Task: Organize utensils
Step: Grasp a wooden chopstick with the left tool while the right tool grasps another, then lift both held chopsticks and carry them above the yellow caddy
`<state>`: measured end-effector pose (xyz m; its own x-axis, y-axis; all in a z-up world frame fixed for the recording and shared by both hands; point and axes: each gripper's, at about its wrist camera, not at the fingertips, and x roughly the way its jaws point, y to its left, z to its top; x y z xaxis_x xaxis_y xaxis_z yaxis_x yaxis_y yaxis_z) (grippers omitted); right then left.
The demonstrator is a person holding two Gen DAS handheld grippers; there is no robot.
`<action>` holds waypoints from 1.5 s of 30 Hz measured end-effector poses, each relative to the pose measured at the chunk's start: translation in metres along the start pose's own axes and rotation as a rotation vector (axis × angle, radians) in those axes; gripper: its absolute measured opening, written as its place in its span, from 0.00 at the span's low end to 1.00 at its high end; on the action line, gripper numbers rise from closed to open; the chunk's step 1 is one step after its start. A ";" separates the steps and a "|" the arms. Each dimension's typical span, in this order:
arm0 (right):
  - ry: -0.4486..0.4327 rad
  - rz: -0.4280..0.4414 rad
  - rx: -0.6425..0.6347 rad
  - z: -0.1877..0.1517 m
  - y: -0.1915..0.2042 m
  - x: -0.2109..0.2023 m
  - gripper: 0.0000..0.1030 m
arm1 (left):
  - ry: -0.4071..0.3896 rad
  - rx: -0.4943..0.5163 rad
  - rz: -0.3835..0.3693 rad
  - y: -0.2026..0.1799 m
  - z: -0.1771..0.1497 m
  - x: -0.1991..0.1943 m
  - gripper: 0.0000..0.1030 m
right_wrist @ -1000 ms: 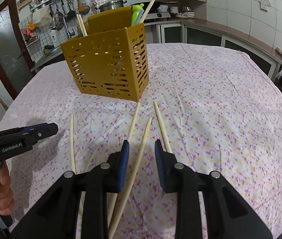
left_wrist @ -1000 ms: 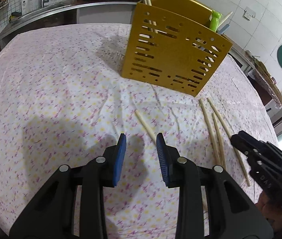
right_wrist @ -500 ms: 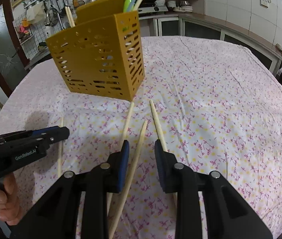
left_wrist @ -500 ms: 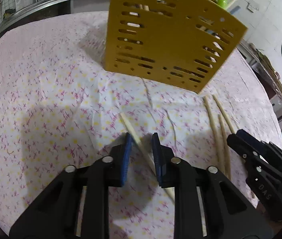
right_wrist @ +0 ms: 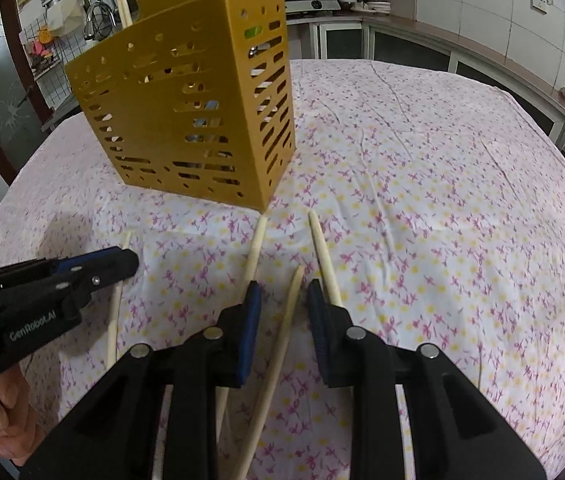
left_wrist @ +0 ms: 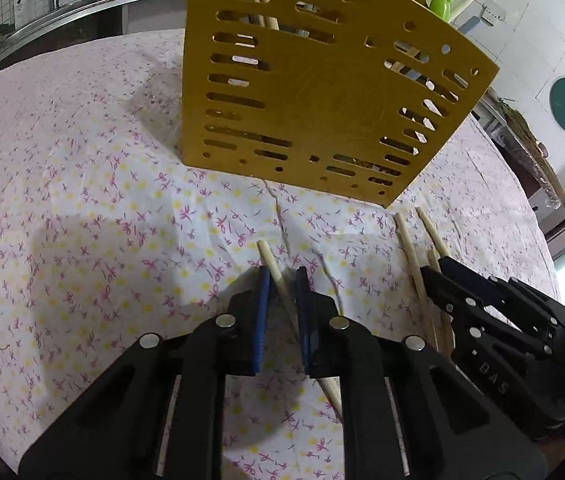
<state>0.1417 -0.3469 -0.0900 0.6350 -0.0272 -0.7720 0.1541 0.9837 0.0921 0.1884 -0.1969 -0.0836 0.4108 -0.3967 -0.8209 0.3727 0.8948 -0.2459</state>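
Observation:
A yellow slotted utensil holder [left_wrist: 322, 96] stands on the flowered tablecloth, with chopsticks and a green utensil [left_wrist: 440, 0] inside; it also shows in the right wrist view [right_wrist: 194, 120]. My left gripper [left_wrist: 283, 280] has its jaws narrowed around one wooden chopstick [left_wrist: 278, 280] lying on the cloth; a small gap shows on each side. My right gripper [right_wrist: 282, 296] is open, straddling the middle chopstick [right_wrist: 288, 312] of three; the other two chopsticks [right_wrist: 256, 248] [right_wrist: 322, 252] lie just outside its fingers.
The left gripper appears in the right wrist view [right_wrist: 54, 280] over the single chopstick [right_wrist: 116, 292]. The right gripper shows in the left wrist view [left_wrist: 442, 276]. Kitchen counters and a sink [left_wrist: 42, 12] ring the table [right_wrist: 442, 184].
Both grippers moved forward and down toward the holder. The left jaws narrowed around the single chopstick. The right gripper stayed open over the middle chopstick.

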 end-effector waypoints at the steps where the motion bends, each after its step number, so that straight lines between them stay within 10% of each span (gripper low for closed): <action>1: 0.001 0.000 -0.002 0.000 0.000 0.000 0.24 | 0.000 0.002 -0.009 0.001 0.000 0.000 0.10; 22: -0.020 -0.002 0.006 0.004 -0.006 -0.005 0.05 | -0.029 0.014 0.072 -0.010 0.003 0.001 0.03; 45: -0.310 0.025 -0.011 0.036 -0.003 -0.125 0.05 | -0.322 0.080 0.125 -0.020 0.020 -0.131 0.04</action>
<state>0.0889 -0.3526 0.0290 0.8394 -0.0542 -0.5407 0.1286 0.9866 0.1008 0.1435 -0.1667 0.0393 0.6941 -0.3412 -0.6340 0.3618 0.9266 -0.1025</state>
